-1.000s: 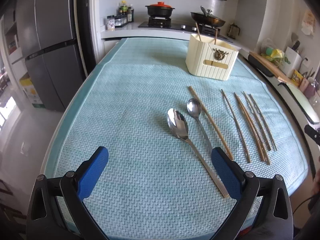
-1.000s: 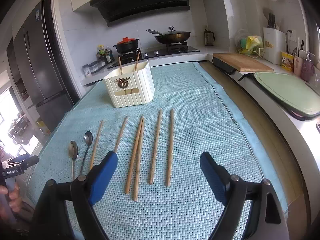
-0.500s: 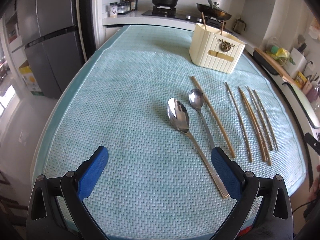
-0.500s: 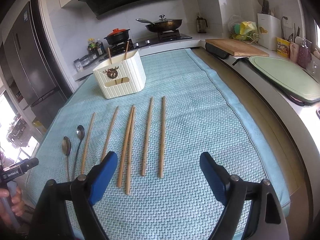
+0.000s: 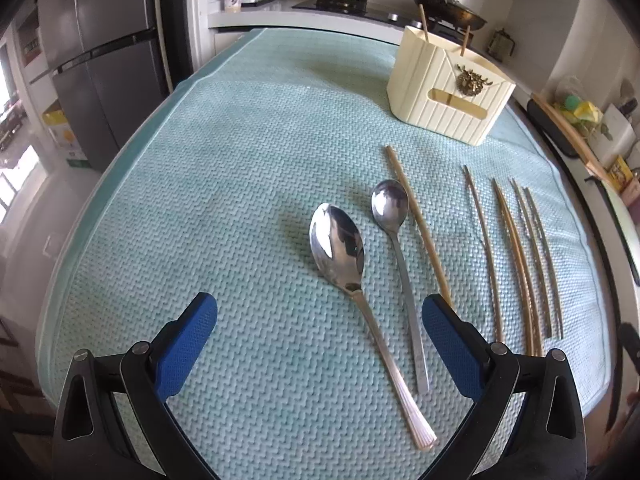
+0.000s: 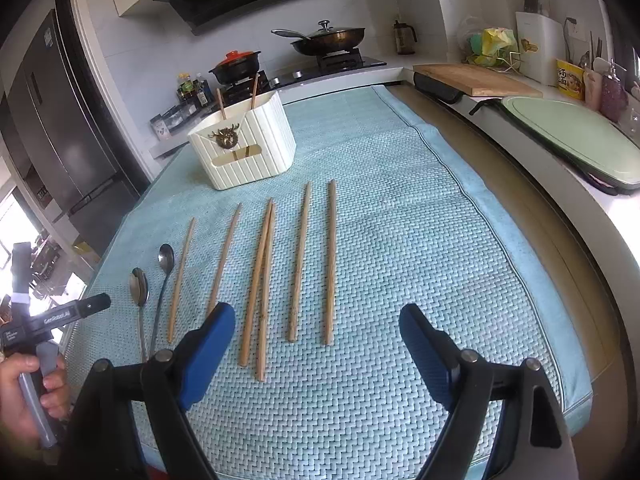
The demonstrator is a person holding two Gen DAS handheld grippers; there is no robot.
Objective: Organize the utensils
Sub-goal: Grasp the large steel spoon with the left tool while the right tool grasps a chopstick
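Two steel spoons lie side by side on the teal mat: a large spoon (image 5: 340, 248) (image 6: 138, 286) and a smaller spoon (image 5: 390, 204) (image 6: 165, 258). Several wooden chopsticks (image 5: 516, 256) (image 6: 298, 260) lie in a row to their right. A cream utensil holder (image 5: 448, 88) (image 6: 244, 144) with two chopsticks standing in it sits at the far side. My left gripper (image 5: 318, 316) is open, hovering low over the spoon handles. My right gripper (image 6: 316, 326) is open above the near ends of the chopsticks, holding nothing.
The teal mat (image 5: 224, 184) (image 6: 420, 240) covers the counter. A fridge (image 5: 100, 52) stands at the left, a stove with pots (image 6: 320, 46) behind. A cutting board (image 6: 476, 78) and green tray (image 6: 568, 136) lie along the right counter. A hand (image 6: 24, 384) holds the left gripper's handle.
My left gripper has moved forward and down toward the spoons, which now lie closer and larger between its fingers. The right gripper has hardly shifted.
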